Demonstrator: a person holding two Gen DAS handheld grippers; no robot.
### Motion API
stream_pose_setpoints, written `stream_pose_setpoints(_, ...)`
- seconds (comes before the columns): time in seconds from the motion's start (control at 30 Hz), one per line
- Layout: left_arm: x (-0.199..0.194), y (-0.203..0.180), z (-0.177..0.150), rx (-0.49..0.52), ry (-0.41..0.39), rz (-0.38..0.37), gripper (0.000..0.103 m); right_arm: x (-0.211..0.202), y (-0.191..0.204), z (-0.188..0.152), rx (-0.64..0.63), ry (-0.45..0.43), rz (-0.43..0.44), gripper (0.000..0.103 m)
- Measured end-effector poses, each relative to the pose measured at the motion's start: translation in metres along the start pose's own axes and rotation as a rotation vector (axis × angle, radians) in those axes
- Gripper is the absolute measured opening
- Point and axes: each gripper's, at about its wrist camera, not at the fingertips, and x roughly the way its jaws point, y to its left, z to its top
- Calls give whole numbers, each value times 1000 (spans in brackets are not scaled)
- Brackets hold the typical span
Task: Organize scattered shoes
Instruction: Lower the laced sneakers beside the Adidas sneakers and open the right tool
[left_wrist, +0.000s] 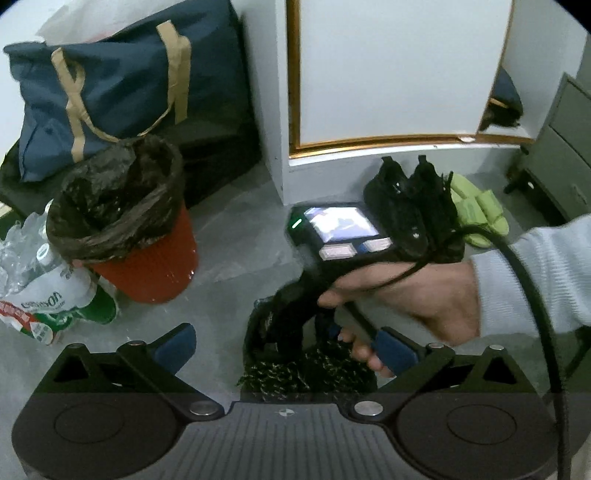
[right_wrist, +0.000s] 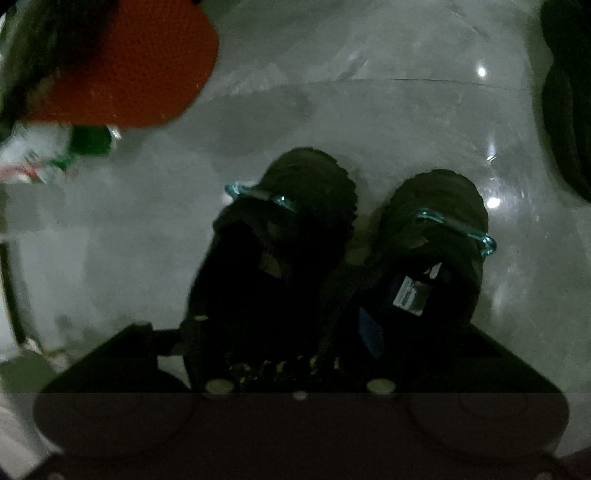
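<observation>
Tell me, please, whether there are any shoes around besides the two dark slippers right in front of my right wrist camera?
Observer: Yes. The left wrist view shows a pair of black shoes standing against the white wall.
Operator: Thank you. Is anything next to them?
Observer: Light green slippers lie just to their right in that view, close beside them.
Operator: And is the left gripper free to help?
Observer: The left gripper is open with nothing between its blue pads.
</observation>
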Motion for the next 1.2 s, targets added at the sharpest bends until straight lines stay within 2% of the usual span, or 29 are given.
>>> stream_pose_setpoints(0.07, -2, -1, -1, 10, -4, -1, 102, 6, 8, -3, -27, -4, -68, 68)
stream_pose_setpoints(0.2, -4, -3, -2, 10, -9, -6, 102, 24, -1, 7, 100, 14, -80, 66)
stream_pose_setpoints(0.23, -5, -3, -1, 10, -12, -10, 102, 32, -4, 8, 117, 12, -98, 65)
stream_pose_setpoints(0.3, -5, -4, -2, 12, -12, -13, 102, 46, -3, 5, 95, -4, -150, 68)
stream_pose_setpoints(0.37, -5, -5, -2, 14, -11, -16, 102, 46, 1, 1, 83, -24, -163, 60)
stream_pose_setpoints(0.43, -6, -5, -2, 16, -11, -19, 102, 40, -1, -3, 61, -55, -152, 47)
stream_pose_setpoints(0.47, -6, -6, -2, 17, -10, -20, 102, 36, -1, -7, 28, -79, -150, 36)
stream_pose_setpoints(0.6, -7, -7, -3, 21, -10, -27, 102, 23, -11, -8, -58, -169, -138, 30)
stream_pose_setpoints(0.7, -7, -8, -3, 23, -8, -32, 102, 13, -22, 10, -66, -195, -160, 29)
stream_pose_setpoints(0.87, -6, -9, -4, 25, 0, -40, 102, -23, -51, 79, -117, -327, -254, 28)
stream_pose_setpoints(0.97, -5, -9, -5, 26, 5, -33, 102, -32, -70, 117, -121, -380, -279, 27)
stream_pose_setpoints(1.07, -5, -10, -5, 27, 7, -33, 102, -30, -80, 137, -121, -407, -304, 27)
stream_pose_setpoints(1.2, -6, -10, -5, 23, 6, -39, 102, -27, -81, 138, -142, -426, -310, 29)
